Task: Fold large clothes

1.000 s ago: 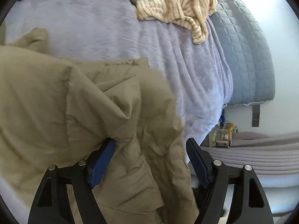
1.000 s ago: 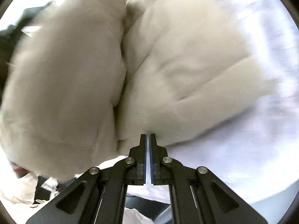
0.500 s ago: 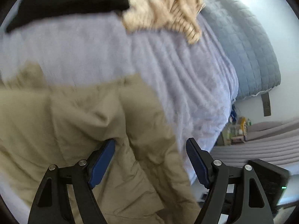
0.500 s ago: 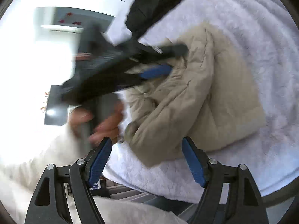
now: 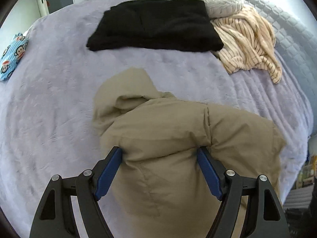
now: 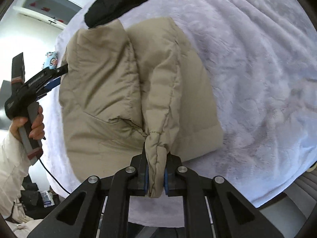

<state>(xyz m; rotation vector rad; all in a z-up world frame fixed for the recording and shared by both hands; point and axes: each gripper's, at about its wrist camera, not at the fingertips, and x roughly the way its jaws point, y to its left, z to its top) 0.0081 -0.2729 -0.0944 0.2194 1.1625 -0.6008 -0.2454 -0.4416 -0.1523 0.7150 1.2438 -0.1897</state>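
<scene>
A tan padded hooded jacket (image 5: 168,134) lies bunched on the lavender bed cover (image 5: 59,99). Its hood points toward the far side of the bed. My left gripper (image 5: 159,156) is open, its jaws wide on either side of a thick fold of the jacket. In the right wrist view the jacket (image 6: 111,91) lies folded in two lobes. My right gripper (image 6: 155,168) is shut on the cuff end of a sleeve (image 6: 158,158). The left gripper (image 6: 49,79) shows there at the jacket's far left edge.
A folded black garment (image 5: 156,25) lies at the far side of the bed. A striped cream garment (image 5: 247,45) and a pale puffy item (image 5: 220,2) lie beside it to the right. A blue cartoon-print cloth (image 5: 11,57) sits at the left edge. The bed's right edge drops off.
The right gripper opened, then shut on the sleeve cuff. The left gripper stayed open and drew back and up, so the whole jacket and far garments show.
</scene>
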